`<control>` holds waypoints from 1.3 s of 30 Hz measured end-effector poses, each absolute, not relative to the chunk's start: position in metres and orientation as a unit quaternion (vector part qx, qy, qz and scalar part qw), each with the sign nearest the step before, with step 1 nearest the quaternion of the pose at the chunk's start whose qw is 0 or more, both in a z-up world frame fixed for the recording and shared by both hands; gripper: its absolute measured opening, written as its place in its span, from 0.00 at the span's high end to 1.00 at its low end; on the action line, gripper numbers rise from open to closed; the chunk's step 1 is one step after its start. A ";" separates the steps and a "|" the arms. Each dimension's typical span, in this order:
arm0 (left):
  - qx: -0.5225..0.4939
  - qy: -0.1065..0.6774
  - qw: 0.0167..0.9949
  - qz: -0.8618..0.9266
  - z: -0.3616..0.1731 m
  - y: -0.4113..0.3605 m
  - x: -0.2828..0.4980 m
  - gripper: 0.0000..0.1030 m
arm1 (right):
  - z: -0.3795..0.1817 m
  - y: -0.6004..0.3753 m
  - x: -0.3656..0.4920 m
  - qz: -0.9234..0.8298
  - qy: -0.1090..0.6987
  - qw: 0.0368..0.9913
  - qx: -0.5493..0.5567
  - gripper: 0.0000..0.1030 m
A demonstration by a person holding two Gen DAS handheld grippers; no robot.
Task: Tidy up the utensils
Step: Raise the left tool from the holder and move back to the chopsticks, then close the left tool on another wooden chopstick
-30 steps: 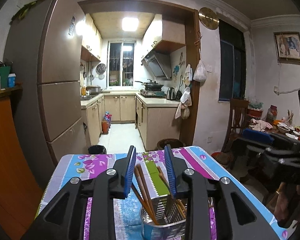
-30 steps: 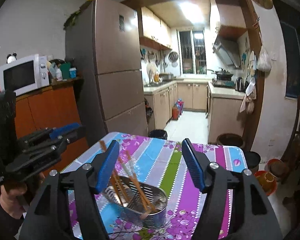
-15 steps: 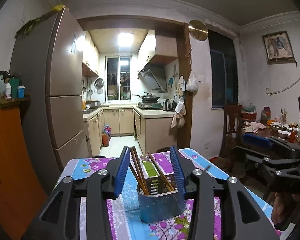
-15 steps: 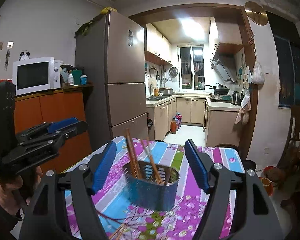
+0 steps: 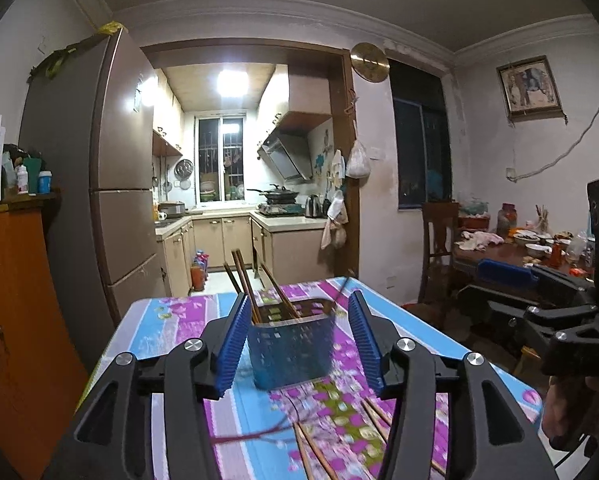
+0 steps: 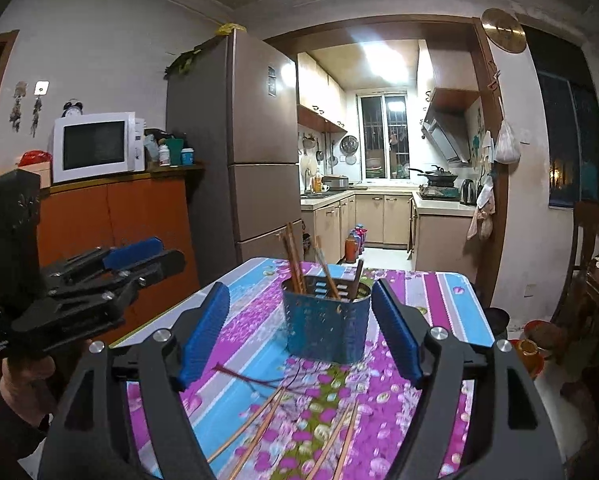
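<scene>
A blue perforated metal utensil holder [image 5: 291, 350] stands upright on the flowered tablecloth [image 5: 171, 332], with several brown chopsticks [image 5: 245, 280] leaning in it. More chopsticks [image 5: 315, 448] lie loose on the cloth in front of it. My left gripper [image 5: 297, 298] points at the holder from just short of it; its jaws are opening and the pads touch nothing. In the right wrist view the holder [image 6: 327, 328] and the loose chopsticks [image 6: 259, 428] sit ahead of my right gripper [image 6: 299, 285], whose jaws are also opening and empty. The left gripper [image 6: 155, 252] hangs at that view's left.
A tall fridge [image 6: 259, 152] and an orange cabinet [image 6: 111, 220] bearing a microwave [image 6: 95, 146] stand left of the table. A kitchen doorway lies beyond. At the right are a wooden chair [image 5: 439, 248] and a dining table [image 5: 511, 252] crowded with dishes.
Both grippers have pulled back from the holder and sunk, so I now see its side instead of looking down into it. Both pairs of jaws have widened. Loose chopsticks have come into view.
</scene>
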State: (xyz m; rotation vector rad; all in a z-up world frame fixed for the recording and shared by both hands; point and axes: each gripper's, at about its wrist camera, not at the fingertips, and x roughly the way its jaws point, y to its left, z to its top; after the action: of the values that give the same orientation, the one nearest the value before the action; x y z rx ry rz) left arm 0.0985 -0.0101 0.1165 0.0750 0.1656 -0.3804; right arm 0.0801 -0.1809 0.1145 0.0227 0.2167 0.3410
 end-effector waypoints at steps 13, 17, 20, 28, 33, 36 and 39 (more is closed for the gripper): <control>0.047 0.125 0.972 -0.196 0.053 -0.010 0.055 0.49 | 0.075 -0.174 0.027 0.169 0.109 0.979 0.019 0.32; 0.042 0.141 0.970 -0.194 0.031 -0.004 0.051 0.48 | 0.057 -0.175 0.014 0.162 0.115 0.980 0.023 0.32; 0.032 0.151 0.969 -0.195 0.017 0.002 0.048 0.48 | 0.039 -0.175 0.004 0.152 0.119 0.981 0.028 0.32; 0.040 0.174 0.964 -0.196 -0.023 0.006 0.039 0.48 | -0.008 -0.168 -0.006 0.135 0.156 0.978 0.034 0.33; 0.043 0.189 0.961 -0.196 -0.052 0.009 0.035 0.48 | -0.039 -0.164 -0.007 0.123 0.185 0.975 0.024 0.53; 0.041 0.195 0.960 -0.197 -0.067 0.012 0.033 0.48 | -0.057 -0.160 -0.007 0.119 0.199 0.972 0.018 0.63; 0.040 0.201 0.959 -0.197 -0.080 0.013 0.031 0.48 | -0.074 -0.154 -0.006 0.117 0.215 0.970 0.011 0.73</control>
State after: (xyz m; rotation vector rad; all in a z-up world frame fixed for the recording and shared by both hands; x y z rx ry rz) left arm 0.0310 0.0133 -0.0803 0.0806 0.4081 -0.3997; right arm -0.0059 -0.1541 -0.0738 0.0228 0.4341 0.2364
